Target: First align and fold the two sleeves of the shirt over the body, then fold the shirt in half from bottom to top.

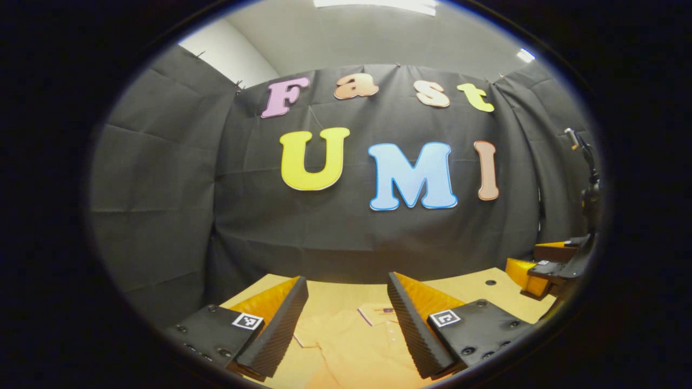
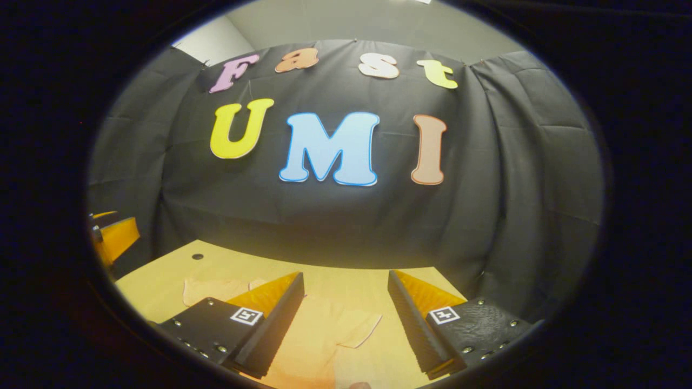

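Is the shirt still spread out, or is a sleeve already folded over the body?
Spread, as far as visible: the shirt lies flat on the table, one short sleeve sticking outward. The other sleeve cannot be judged.

Shirt [image 1: 351,335]: pale orange, short-sleeved, collared, lying flat and face-up on the worktop [image 1: 465,292], same yellowish tone as the surface. In the left gripper view the collar and button placket sit toward the far side, a dark tag visible inside the neck. In the right gripper view one sleeve [image 2: 354,329] is spread out to the side, unfolded, its hem edge clear against the worktop. Lower body of the shirt is cut off at the bottom of both views.
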### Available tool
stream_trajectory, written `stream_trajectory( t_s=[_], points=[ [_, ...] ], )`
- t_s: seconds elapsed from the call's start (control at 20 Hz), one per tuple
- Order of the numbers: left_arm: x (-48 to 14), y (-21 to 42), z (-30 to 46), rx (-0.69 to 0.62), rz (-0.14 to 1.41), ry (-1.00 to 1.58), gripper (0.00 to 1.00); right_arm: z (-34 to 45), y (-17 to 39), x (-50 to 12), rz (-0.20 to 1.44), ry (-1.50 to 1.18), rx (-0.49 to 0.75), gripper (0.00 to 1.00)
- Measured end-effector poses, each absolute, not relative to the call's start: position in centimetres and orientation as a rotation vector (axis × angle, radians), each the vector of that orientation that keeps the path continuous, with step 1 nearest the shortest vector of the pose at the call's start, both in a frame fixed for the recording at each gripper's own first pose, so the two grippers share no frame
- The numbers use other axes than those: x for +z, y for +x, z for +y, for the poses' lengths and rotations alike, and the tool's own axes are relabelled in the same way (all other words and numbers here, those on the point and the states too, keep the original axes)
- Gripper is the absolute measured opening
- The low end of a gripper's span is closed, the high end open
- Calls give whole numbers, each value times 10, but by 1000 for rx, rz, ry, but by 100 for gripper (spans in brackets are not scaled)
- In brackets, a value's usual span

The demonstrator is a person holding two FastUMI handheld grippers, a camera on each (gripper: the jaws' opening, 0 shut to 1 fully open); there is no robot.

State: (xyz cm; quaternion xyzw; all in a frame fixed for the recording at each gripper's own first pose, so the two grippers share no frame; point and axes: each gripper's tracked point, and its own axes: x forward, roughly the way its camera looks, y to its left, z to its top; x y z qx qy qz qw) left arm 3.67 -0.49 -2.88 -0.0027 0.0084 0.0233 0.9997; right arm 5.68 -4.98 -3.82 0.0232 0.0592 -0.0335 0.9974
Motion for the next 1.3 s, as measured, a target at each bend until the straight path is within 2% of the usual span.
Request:
stream_trajectory(
  t_s=[0.8,1.3],
  points=[
    [-58,60,-3,92,84,-6,96,-87,150,-144,384,68,-96,96],
    [-54,49,10,135,86,22,96,-94,187,-227,585,92,-117,97]
  ],
)
